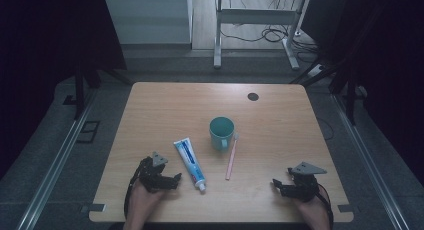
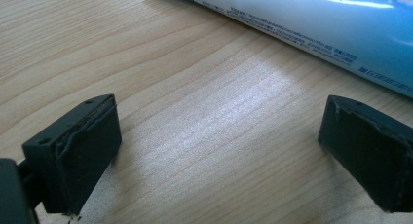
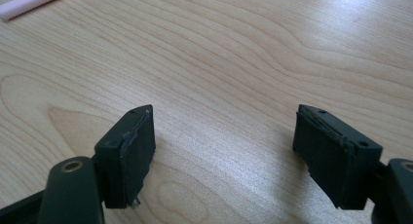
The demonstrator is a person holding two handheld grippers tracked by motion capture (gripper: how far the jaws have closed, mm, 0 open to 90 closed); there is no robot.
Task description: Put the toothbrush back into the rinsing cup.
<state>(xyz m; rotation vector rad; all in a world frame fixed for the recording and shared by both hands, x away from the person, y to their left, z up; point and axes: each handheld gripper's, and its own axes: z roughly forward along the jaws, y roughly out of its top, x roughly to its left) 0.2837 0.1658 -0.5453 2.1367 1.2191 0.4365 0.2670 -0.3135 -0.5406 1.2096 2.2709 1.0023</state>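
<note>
**Colours on the pale wood table**

A light wooden table [image 1: 280, 125] is showing wavy brown grain. A teal cup [image 1: 221, 132] is sitting mid-table. Right of it a pale pink toothbrush [image 1: 231, 157] is lying; to its left, a white toothpaste tube [image 1: 189, 163] is showing blue print. Both grippers, left gripper [image 1: 176, 179] and right gripper [image 1: 276, 185], are looking black, grey-plated.

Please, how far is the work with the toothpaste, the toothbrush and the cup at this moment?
Nothing looks done yet. The toothpaste tube and the pink toothbrush lie flat on the table beside the green cup, which stands upright. In hand: nothing; the left gripper is open close to the tube, with bare wood between its jaws, and the right gripper is open over bare wood. Every pick-up is left.
</note>
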